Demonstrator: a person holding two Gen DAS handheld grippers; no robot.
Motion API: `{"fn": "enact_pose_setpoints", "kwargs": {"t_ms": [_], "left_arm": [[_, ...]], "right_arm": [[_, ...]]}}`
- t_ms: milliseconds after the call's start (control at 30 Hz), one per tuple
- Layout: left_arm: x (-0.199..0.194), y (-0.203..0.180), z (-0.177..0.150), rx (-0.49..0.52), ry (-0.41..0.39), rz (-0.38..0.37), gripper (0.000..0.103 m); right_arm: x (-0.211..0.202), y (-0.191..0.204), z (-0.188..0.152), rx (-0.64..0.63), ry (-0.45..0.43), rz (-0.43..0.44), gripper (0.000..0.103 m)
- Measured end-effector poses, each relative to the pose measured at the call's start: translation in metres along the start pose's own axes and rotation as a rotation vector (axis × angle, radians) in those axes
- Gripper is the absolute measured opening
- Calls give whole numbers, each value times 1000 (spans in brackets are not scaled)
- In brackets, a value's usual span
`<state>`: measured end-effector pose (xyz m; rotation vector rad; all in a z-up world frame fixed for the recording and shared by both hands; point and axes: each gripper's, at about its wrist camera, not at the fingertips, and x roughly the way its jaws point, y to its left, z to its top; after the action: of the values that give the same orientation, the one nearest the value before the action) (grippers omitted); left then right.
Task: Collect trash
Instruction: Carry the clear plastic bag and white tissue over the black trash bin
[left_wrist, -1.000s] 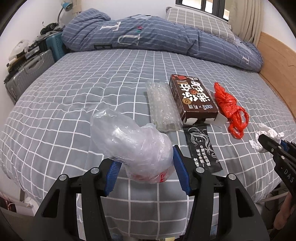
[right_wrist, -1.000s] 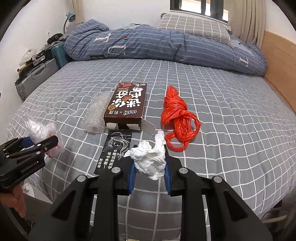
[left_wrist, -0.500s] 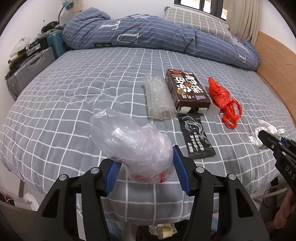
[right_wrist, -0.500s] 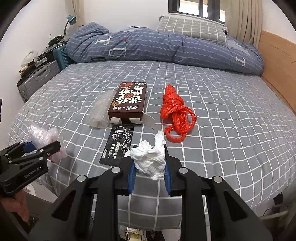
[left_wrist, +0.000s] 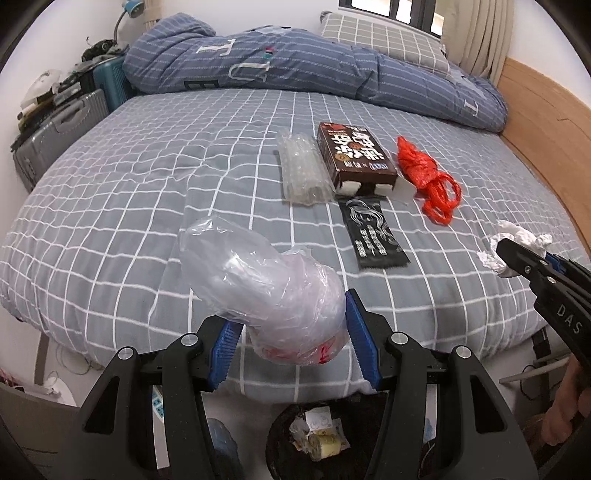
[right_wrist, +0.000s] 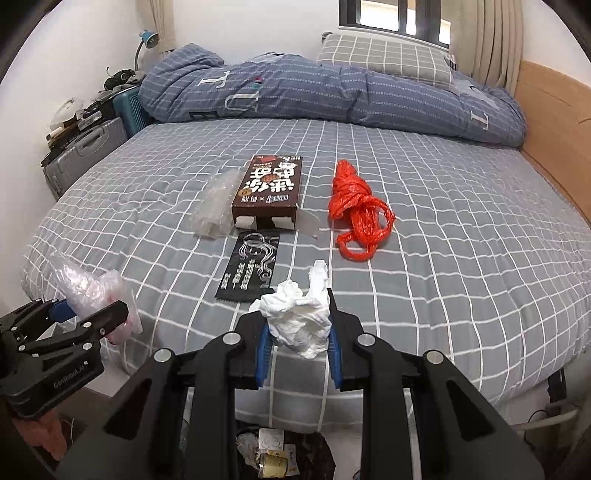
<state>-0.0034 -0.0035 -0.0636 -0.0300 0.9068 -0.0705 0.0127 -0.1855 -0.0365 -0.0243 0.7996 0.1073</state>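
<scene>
Soft daylight, sharp; edges perhaps warped.

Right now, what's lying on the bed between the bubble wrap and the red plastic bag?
The brown box sits between the bubble wrap and the red bag, touching the wrap, with a gap to the bag. The right wrist view shows it best.

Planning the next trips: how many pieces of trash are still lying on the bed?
4: bubble wrap, brown box beside it, black sachet in front, red plastic bag to the right. Anything beneath the duvet stays hidden.
</scene>
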Motion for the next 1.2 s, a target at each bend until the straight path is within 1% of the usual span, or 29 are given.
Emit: {"fn": "enact_pose_setpoints", "kwargs": {"t_ms": [367, 633, 900, 1200], "left_arm": [[-15, -6, -30, 9, 23, -20, 54], [-26, -7, -55, 11, 42, -19, 54], [-26, -7, -81, 14, 87, -16, 54], [-24, -5, -103, 6, 132, -17, 54]], "right_arm": [[-19, 1, -30, 2, 18, 4, 24], [-33, 5, -52, 0, 33, 13, 23], [-39, 8, -74, -6, 70, 15, 23], [-37, 9, -95, -6, 125, 15, 23]]}}
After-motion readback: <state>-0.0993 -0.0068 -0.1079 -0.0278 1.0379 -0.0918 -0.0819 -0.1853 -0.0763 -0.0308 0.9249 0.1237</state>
